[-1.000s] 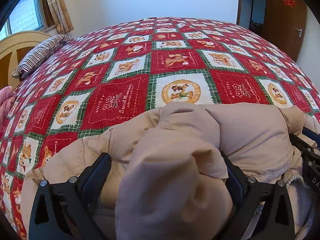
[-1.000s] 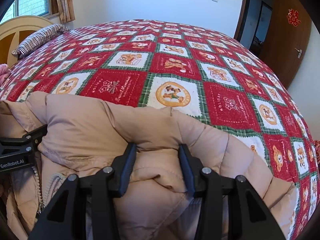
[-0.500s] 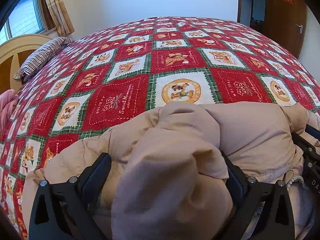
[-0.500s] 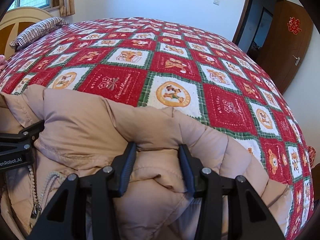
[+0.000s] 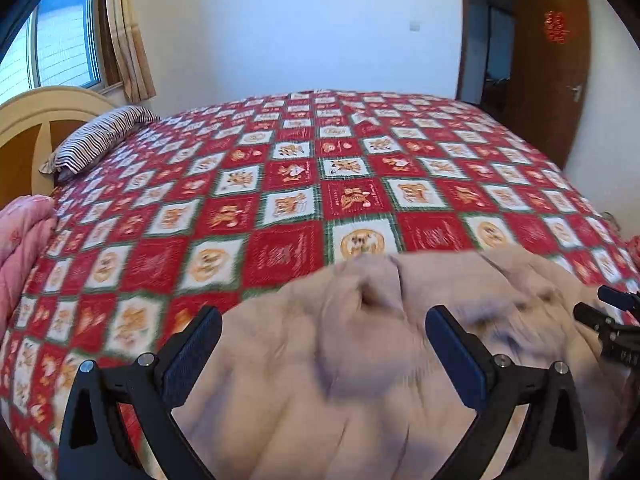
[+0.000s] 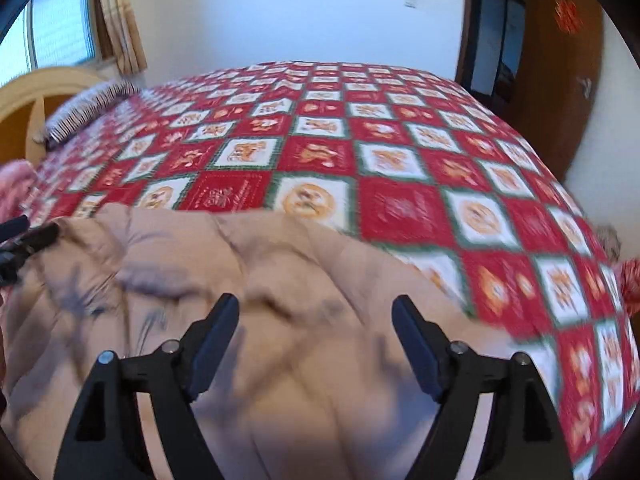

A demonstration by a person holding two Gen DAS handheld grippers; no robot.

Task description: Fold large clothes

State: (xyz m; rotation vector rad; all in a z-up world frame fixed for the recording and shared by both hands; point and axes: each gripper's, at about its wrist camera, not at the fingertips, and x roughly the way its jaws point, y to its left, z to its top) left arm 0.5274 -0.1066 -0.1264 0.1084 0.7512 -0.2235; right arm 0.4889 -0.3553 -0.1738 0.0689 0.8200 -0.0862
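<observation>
Left wrist view: beige puffy quilted jacket (image 5: pixel 360 344) lay bunched on red patchwork bedspread (image 5: pixel 280 184), partly folded. Left gripper (image 5: pixel 320 344) jaws stood open, clear of fabric. Right gripper (image 6: pixel 316 332) jaws were opening, nothing pinched. Likely more folds and flattening left.

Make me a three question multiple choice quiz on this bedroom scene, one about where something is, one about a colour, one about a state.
1. Where does the striped pillow lie?
A. at the headboard end of the bed
B. on the floor
C. on the jacket

2. What colour is the puffer jacket?
A. black
B. beige
C. green

3. How does the left gripper stand?
A. shut on the pillow
B. open over the jacket
C. shut on the curtain

Answers: 1 A, it rests by the wooden headboard. 2 B, pale beige against the red patchwork bedspread. 3 B, its fingers stand wide apart with no fabric pinched.
</observation>
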